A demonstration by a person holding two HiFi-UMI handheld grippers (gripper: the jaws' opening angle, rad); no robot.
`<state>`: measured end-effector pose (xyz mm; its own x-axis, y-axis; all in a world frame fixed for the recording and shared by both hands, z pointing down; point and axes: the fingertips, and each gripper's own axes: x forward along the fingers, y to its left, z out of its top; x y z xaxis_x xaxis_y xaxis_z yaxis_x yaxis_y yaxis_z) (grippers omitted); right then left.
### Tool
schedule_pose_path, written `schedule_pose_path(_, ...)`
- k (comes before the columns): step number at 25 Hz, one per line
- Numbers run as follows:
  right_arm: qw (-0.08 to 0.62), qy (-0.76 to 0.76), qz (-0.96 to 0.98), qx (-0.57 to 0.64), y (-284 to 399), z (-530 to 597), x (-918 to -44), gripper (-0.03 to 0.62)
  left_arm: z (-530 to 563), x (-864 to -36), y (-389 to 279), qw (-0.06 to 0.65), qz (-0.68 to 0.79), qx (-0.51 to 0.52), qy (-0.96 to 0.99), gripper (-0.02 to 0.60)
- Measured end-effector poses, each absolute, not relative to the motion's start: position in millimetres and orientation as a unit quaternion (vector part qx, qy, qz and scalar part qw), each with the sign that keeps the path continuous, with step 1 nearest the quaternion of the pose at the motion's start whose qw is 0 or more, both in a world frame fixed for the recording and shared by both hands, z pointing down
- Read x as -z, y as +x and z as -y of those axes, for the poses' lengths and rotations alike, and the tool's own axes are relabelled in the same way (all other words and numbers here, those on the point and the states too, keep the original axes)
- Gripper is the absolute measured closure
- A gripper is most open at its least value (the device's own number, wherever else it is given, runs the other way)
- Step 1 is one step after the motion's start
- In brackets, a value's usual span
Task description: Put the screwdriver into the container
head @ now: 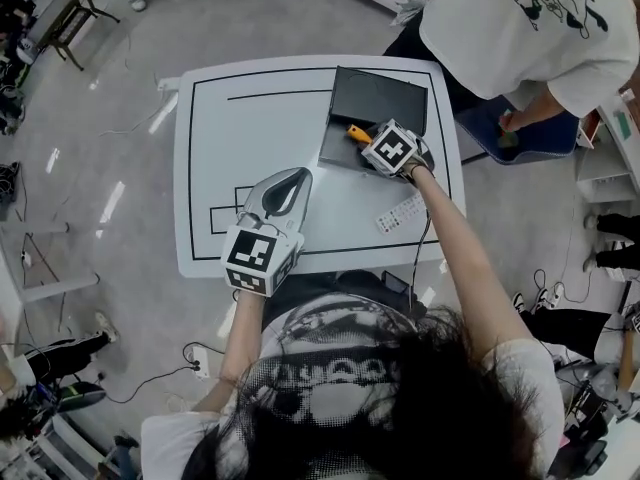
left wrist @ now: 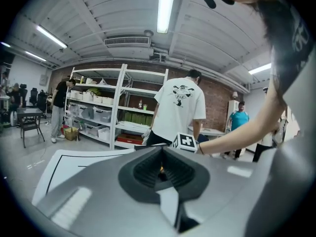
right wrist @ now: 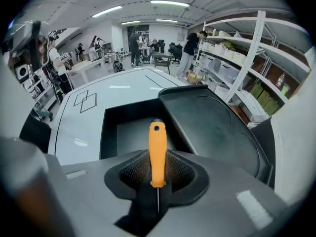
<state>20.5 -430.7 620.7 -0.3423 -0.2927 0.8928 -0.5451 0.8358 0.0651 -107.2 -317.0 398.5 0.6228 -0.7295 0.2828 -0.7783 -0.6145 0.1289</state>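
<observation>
Closest in, the left gripper (head: 288,180) hovers above the front part of the white table (head: 215,128), with its marker cube toward the person's body. Its jaws are pressed together and there is nothing between them. Only a thin slit shows in its own view.

Further out and to the right, a small flat grey thing like a remote (head: 402,213) lies on the table near the front edge, apart from both grippers.

Beyond it, the right gripper (right wrist: 158,171) is reached out on a straight arm. Its jaws stand partly apart and clamp the orange handle of the screwdriver (right wrist: 157,149). The handle points forward, away from the camera, and the thin metal shaft runs back between the jaws. The screwdriver is in the air over the near rim of the black container (right wrist: 111,127), above the open tray and not resting in it (whether it touches the rim I cannot tell).

The container sits at the far right part of the table. Its lid (right wrist: 212,120) is thrown open on the side away from the person.

Past the table, another person in a white printed T-shirt (head: 510,28) stands bent forward. White shelves (left wrist: 103,115) with boxes line the brick wall behind.
</observation>
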Motion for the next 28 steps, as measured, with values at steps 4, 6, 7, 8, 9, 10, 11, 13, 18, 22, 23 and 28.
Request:
schedule_pose_path(4, 0.525, 0.256, 0.802, -0.125, 15.6, 433.5, -630.7, 0.490, 322.7, -401.0, -115.9, 0.125, 0.428, -0.100, 0.889, 0.581)
schedule_pose_path(6, 0.526, 0.258, 0.800, -0.131, 13.1, 432.6, -635.3, 0.490, 325.0, -402.1, -120.1, 0.127, 0.430, -0.099, 0.888, 0.581)
schedule_pose_path(7, 0.526, 0.261, 0.799, -0.130, 12.7, 433.3, -635.0, 0.490, 326.0, -402.7, -122.6, 0.128, 0.431, -0.099, 0.887, 0.581)
schedule_pose_path(8, 0.526, 0.265, 0.798, -0.128, 12.4, 434.1, -633.8, 0.490, 326.8, -403.4, -125.3, 0.129, 0.433, -0.100, 0.887, 0.581)
schedule_pose_path(9, 0.525, 0.267, 0.798, -0.128, 11.8, 434.2, -633.3, 0.490, 327.6, -404.3, -128.0, 0.131, 0.434, -0.099, 0.886, 0.581)
schedule_pose_path(10, 0.522, 0.268, 0.799, -0.131, 11.2, 433.7, -634.0, 0.490, 328.3, -405.3, -130.0, 0.132, 0.436, -0.099, 0.885, 0.581)
schedule_pose_path(11, 0.519, 0.268, 0.801, -0.135, 10.8, 433.0, -635.6, 0.490, 329.0, -406.4, -131.1, 0.134, 0.437, -0.100, 0.884, 0.581)
schedule_pose_path(13, 0.511, 0.266, 0.804, -0.146, 10.5, 431.0, -637.6, 0.478, 330.6, -407.9, -130.6, 0.135, 0.437, -0.100, 0.883, 0.581)
schedule_pose_path(18, 0.493, 0.275, 0.811, -0.152, 14.3, 427.9, -624.9, 0.425, 332.5, -407.5, -123.9, 0.135, 0.432, -0.102, 0.886, 0.581)
schedule_pose_path(22, 0.451, 0.290, 0.831, -0.146, 12.1, 425.4, -600.6, 0.425, 328.3, -409.0, -117.7, 0.134, 0.431, -0.104, 0.886, 0.581)
schedule_pose_path(23, 0.436, 0.294, 0.838, -0.146, 11.4, 423.8, -593.6, 0.427, 326.6, -409.0, -115.9, 0.134, 0.431, -0.105, 0.886, 0.581)
schedule_pose_path(28, 0.365, 0.313, 0.866, -0.141, 7.2, 402.1, -550.1, 0.439, 311.9, -401.4, -110.5, 0.128, 0.440, -0.105, 0.883, 0.581)
